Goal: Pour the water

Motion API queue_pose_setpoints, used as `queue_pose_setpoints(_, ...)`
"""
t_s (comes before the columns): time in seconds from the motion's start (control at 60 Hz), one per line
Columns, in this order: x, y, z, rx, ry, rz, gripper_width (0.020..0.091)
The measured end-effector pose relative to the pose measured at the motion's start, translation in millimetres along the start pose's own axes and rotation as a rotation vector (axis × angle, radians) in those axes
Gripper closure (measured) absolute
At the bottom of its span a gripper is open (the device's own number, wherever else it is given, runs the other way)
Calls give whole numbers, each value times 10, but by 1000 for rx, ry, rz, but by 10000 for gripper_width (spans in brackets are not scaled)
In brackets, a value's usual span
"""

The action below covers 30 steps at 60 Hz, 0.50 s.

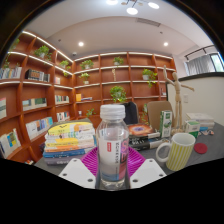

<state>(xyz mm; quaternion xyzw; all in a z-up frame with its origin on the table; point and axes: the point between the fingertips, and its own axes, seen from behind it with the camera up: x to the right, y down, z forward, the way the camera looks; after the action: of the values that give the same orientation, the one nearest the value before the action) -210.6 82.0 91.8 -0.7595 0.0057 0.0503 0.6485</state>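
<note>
Clear plastic bottle (113, 145), clamped mid-body in the claw (113, 172) above the worktop (205, 162) left of the mug (178, 151), looks thin-walled, squashy, slippery; grip the label band.

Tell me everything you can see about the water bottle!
The water bottle is clear plastic with a white screw cap and a red and white label round its middle. It stands upright between the gripper's two fingers, against their pink pads. I cannot tell how full it is. A yellow striped mug sits apart, beside it.
</note>
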Motion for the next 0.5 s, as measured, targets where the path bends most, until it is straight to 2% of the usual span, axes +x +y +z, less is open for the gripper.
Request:
queue_pose_setpoints(0.033,22,-5,-3,-3,5,6,756)
queue_pose_setpoints(0.2,141,-11,-15,-17,35,80,757)
queue_pose_setpoints(0.317,270,-86,1,-34,44,288,756)
queue_pose_setpoints(0.5,356,-411,37,57,-44,751,757)
